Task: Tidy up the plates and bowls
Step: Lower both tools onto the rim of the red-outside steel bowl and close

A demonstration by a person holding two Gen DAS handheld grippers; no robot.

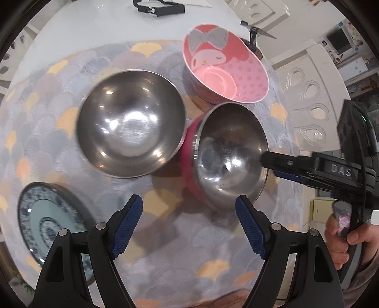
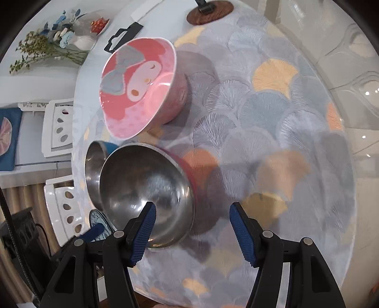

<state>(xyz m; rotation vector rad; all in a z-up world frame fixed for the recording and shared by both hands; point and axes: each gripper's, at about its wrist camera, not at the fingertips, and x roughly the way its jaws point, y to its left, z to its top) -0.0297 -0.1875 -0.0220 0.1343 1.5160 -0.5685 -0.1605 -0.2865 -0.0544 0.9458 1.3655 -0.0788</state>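
A large steel bowl point(image 1: 131, 123) sits on the patterned mat. Right of it is a steel bowl with a red outside point(image 1: 231, 154), tilted; it also shows in the right wrist view point(image 2: 146, 189). A pink cartoon bowl point(image 1: 225, 68) stands behind; it also shows in the right wrist view point(image 2: 139, 90). A blue-and-white plate point(image 1: 47, 220) lies at the left. My left gripper point(image 1: 189, 225) is open and empty, just in front of the bowls. My right gripper point(image 2: 191, 227) is open, its left finger point(image 2: 144, 227) over the red bowl's rim; its tip shows in the left wrist view point(image 1: 270, 162).
The round table carries a mat with a fan pattern point(image 2: 260, 132). A black holder point(image 1: 158, 7) and a brown coaster point(image 2: 209, 10) lie at the far edge. White chairs point(image 2: 59, 128) stand beside the table, with dried flowers point(image 2: 49, 45) beyond.
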